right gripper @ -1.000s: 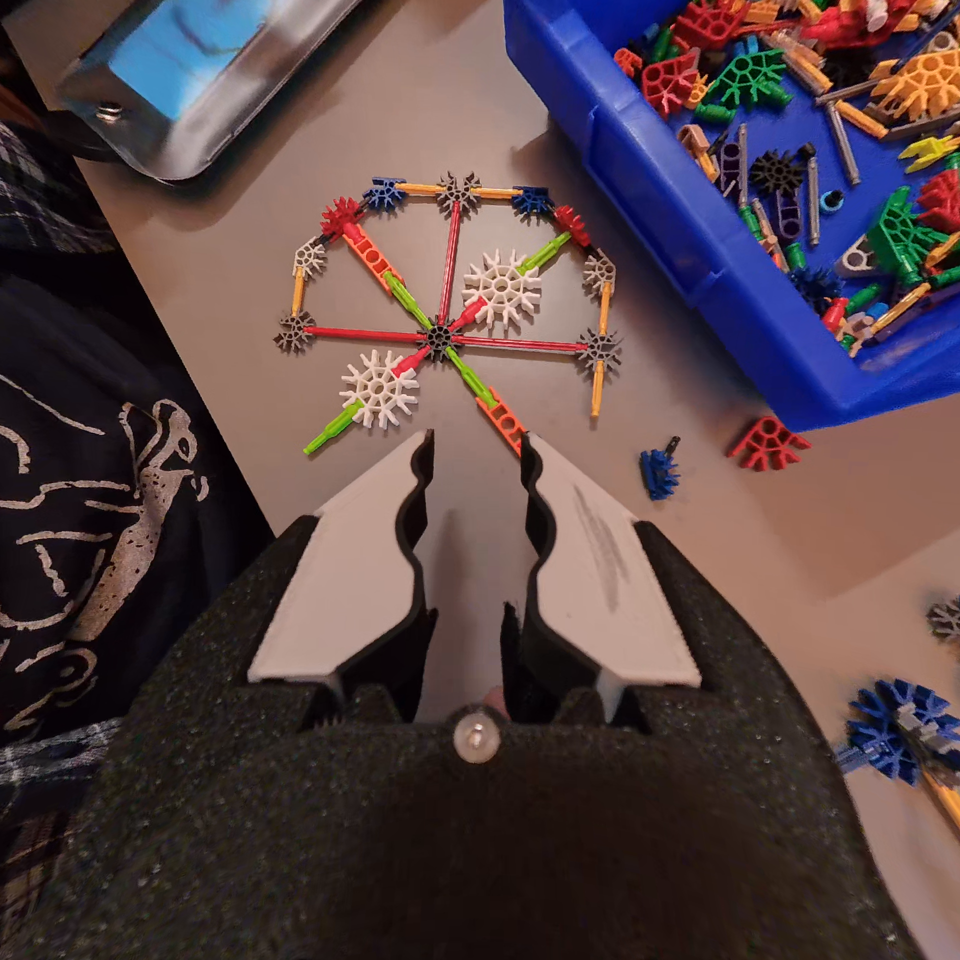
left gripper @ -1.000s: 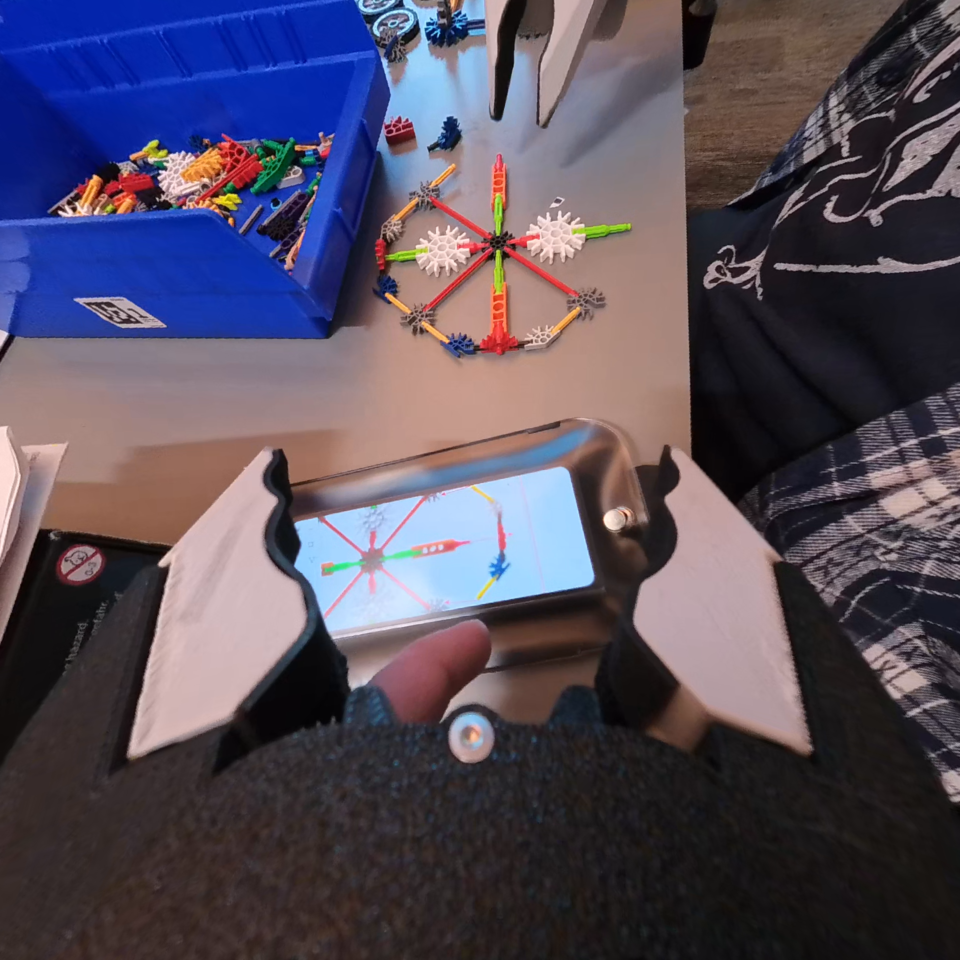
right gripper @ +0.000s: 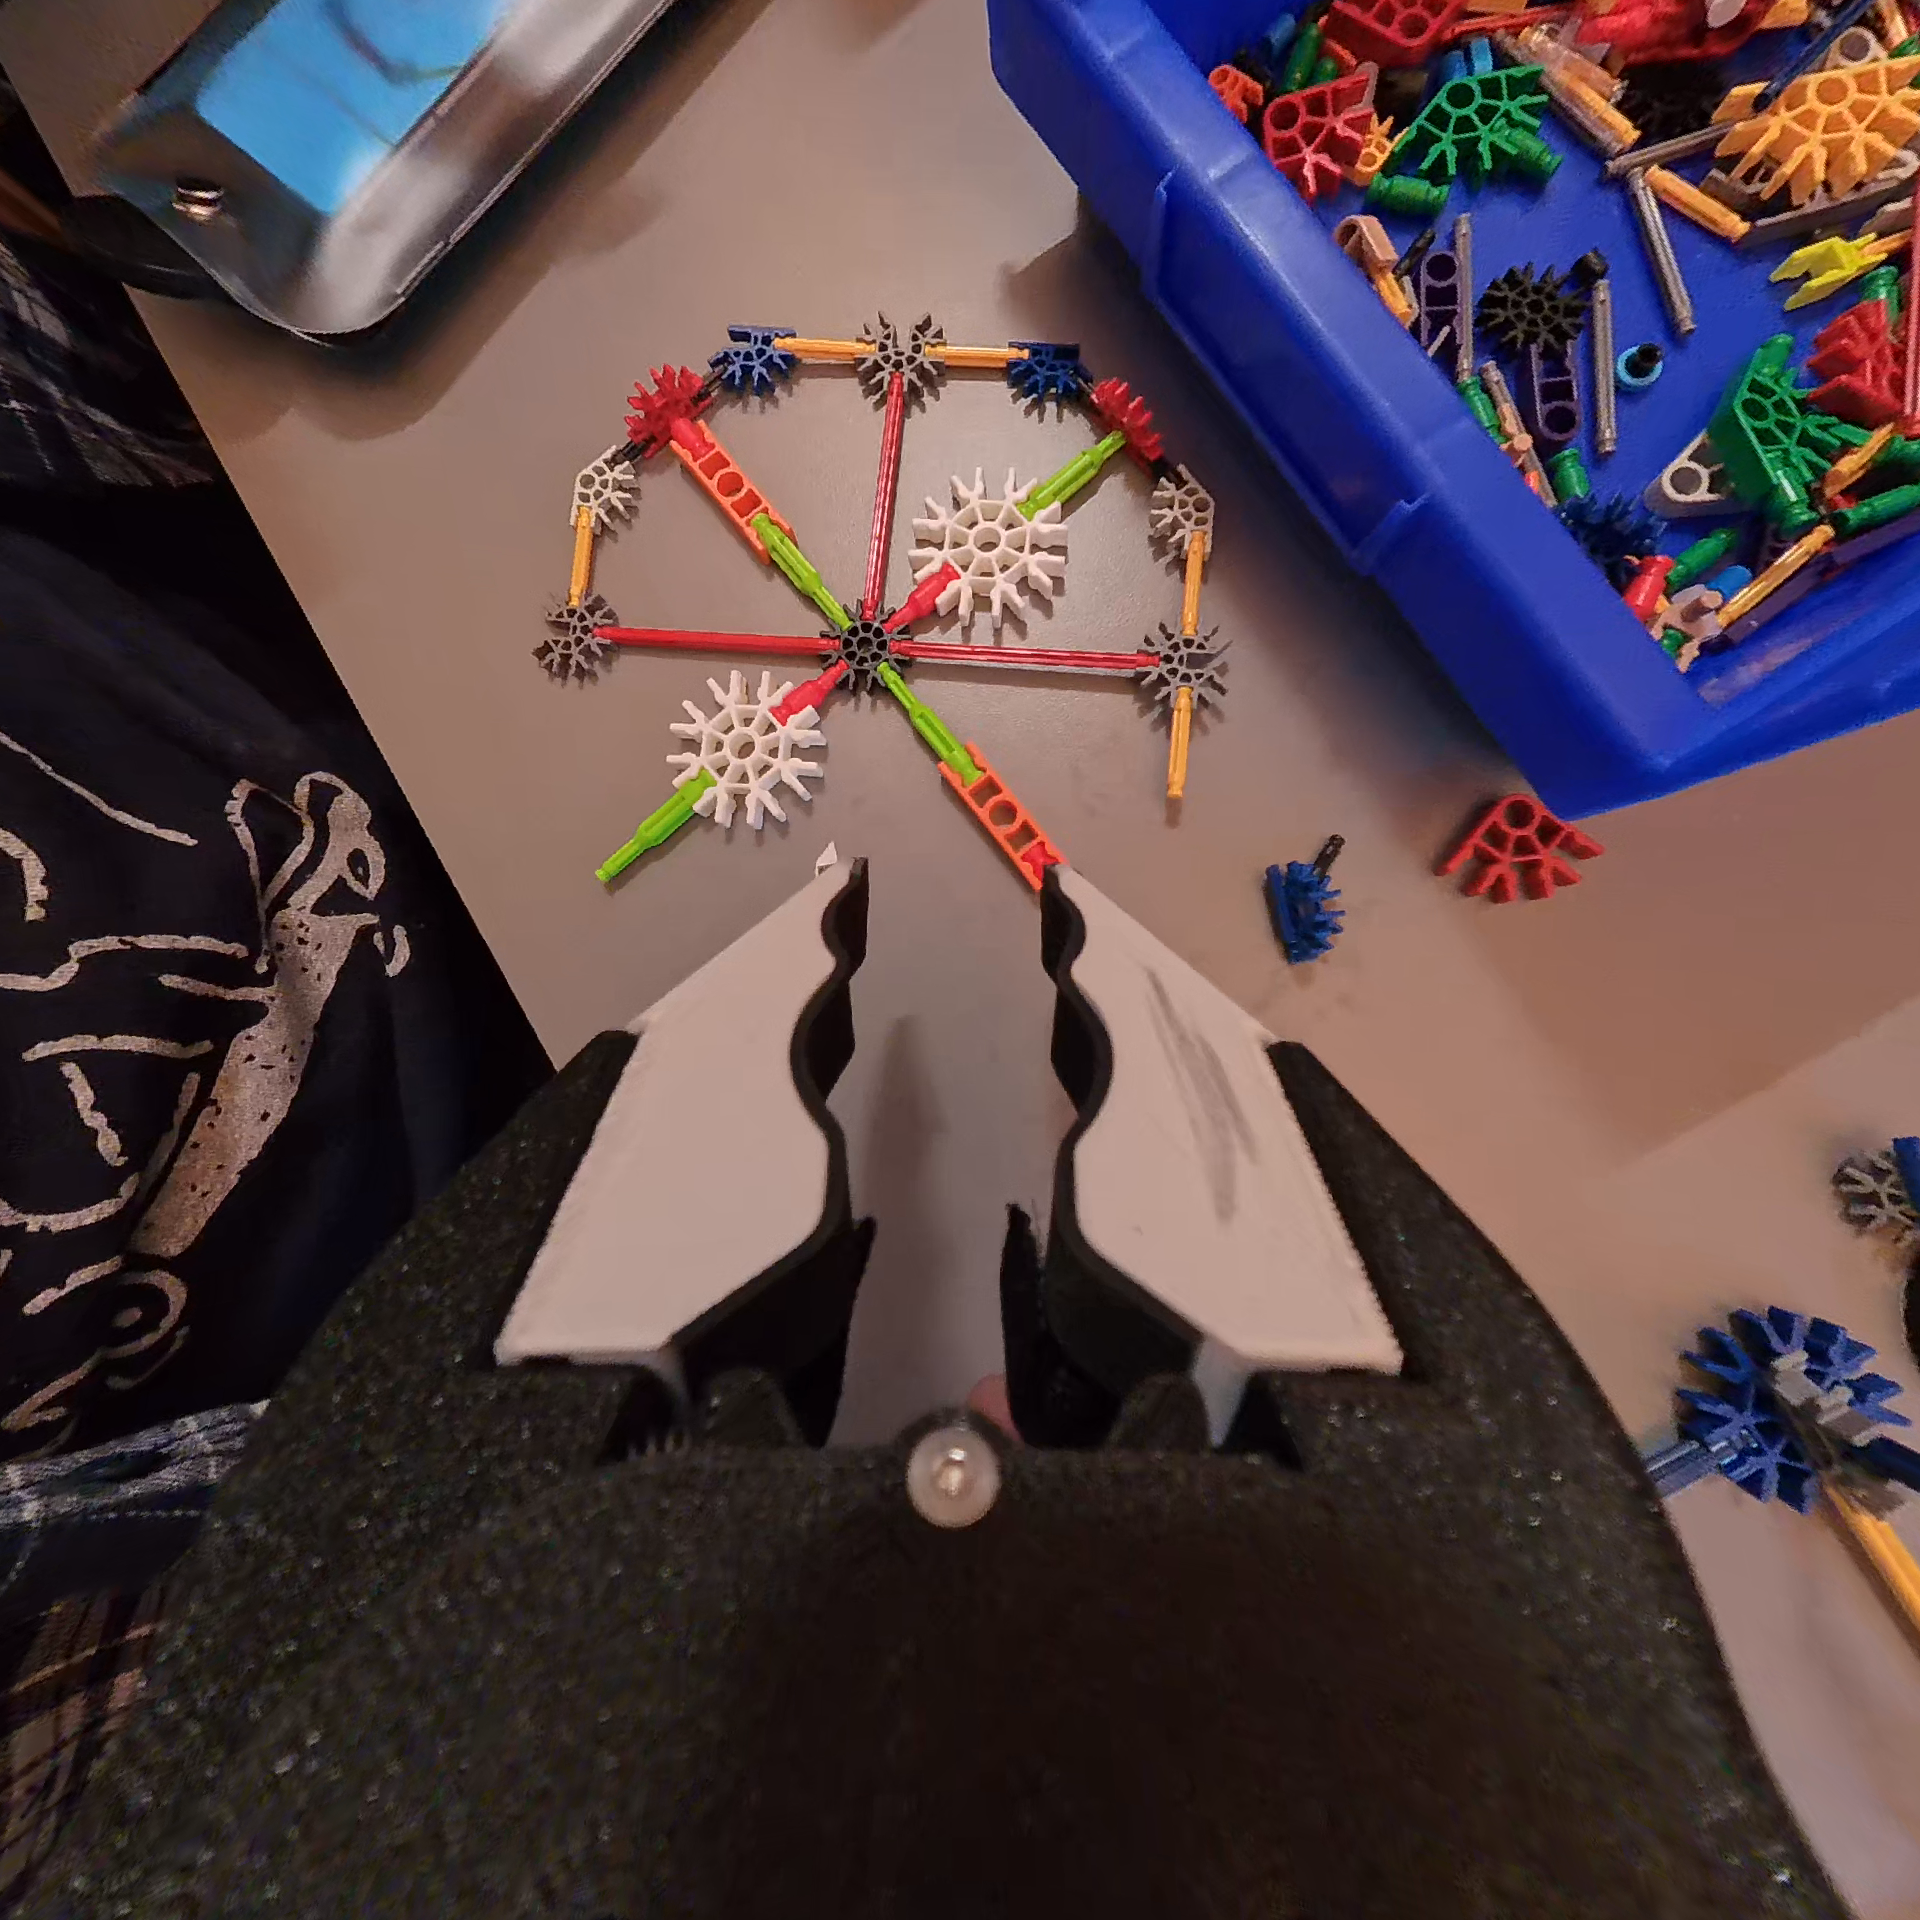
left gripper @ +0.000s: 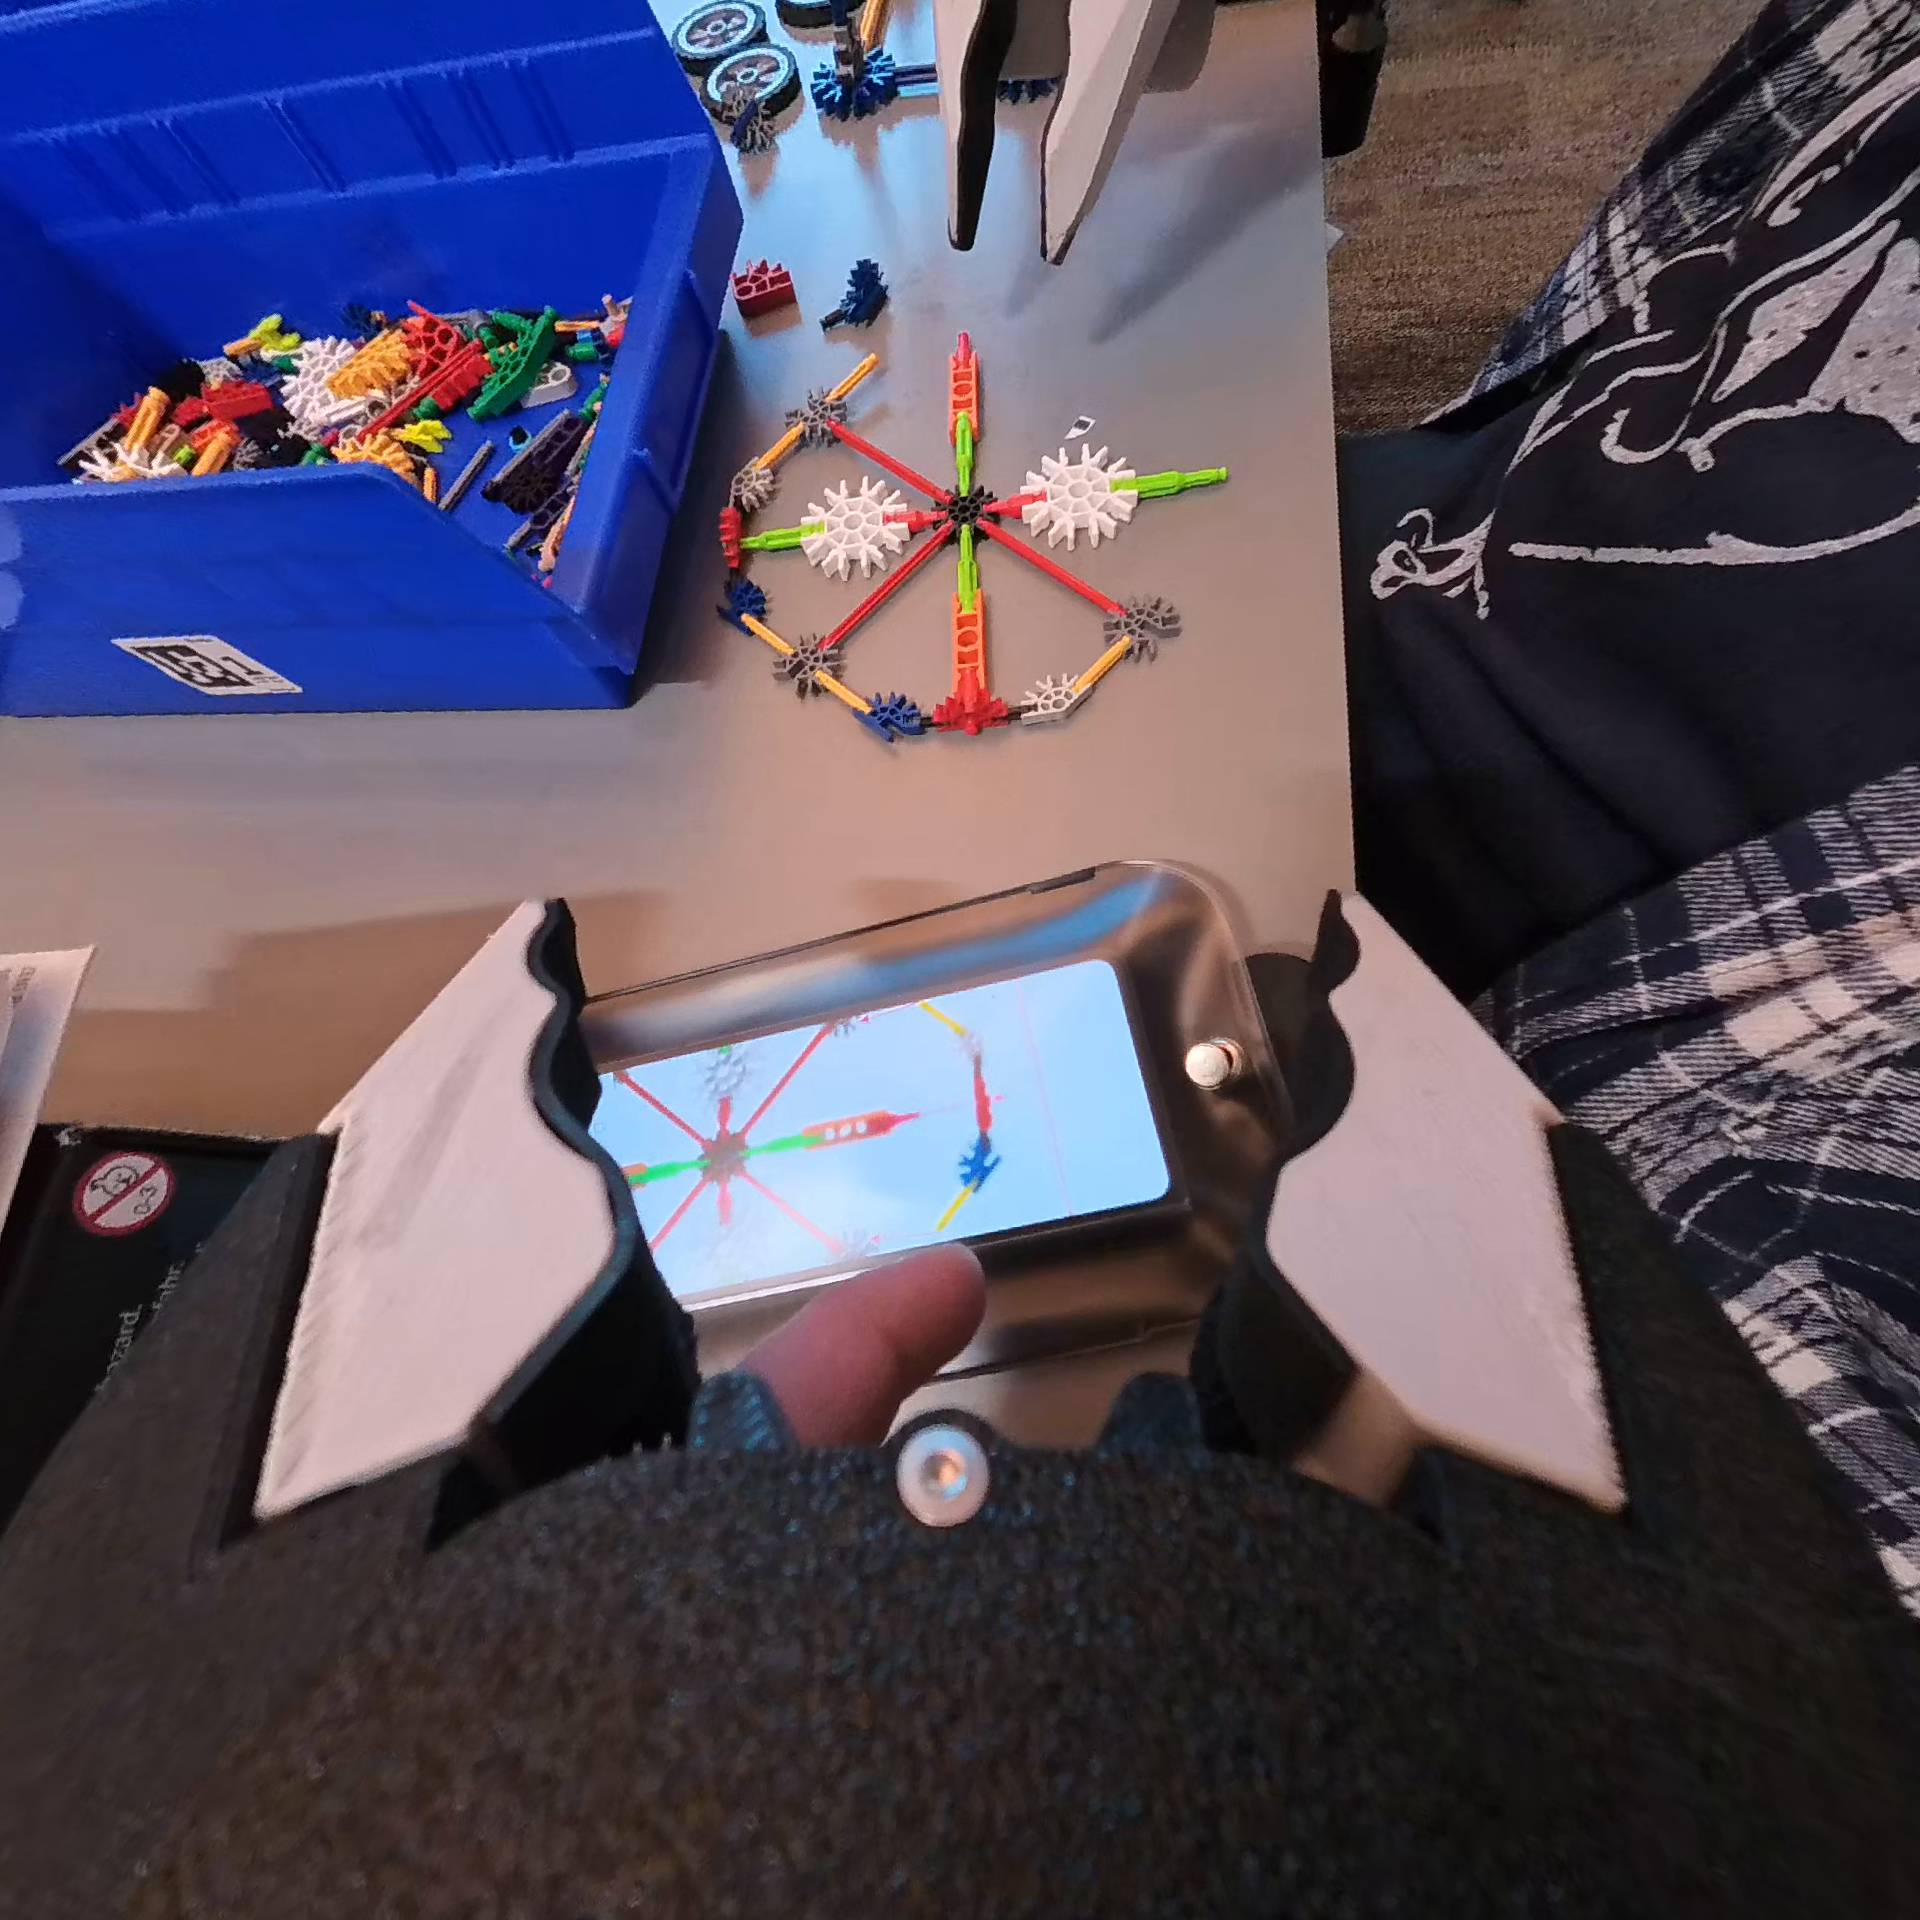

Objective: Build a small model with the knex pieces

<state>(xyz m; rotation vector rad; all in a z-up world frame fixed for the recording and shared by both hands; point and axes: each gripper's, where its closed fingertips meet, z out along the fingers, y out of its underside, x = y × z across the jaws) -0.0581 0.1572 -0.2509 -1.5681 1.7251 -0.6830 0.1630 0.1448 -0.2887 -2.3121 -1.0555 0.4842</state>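
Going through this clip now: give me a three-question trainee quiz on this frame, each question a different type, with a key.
1. True or false: the left gripper is open, with a phone lying between its fingers.
2. Multiple choice: the loose red piece on the table lies (A) inside the blue bin, (B) just outside the bin, near a small blue piece, (C) on the phone.
3. Fill in: the hub of the flat toy wheel is ____ in colour.

Key: 1 true; 2 B; 3 black.
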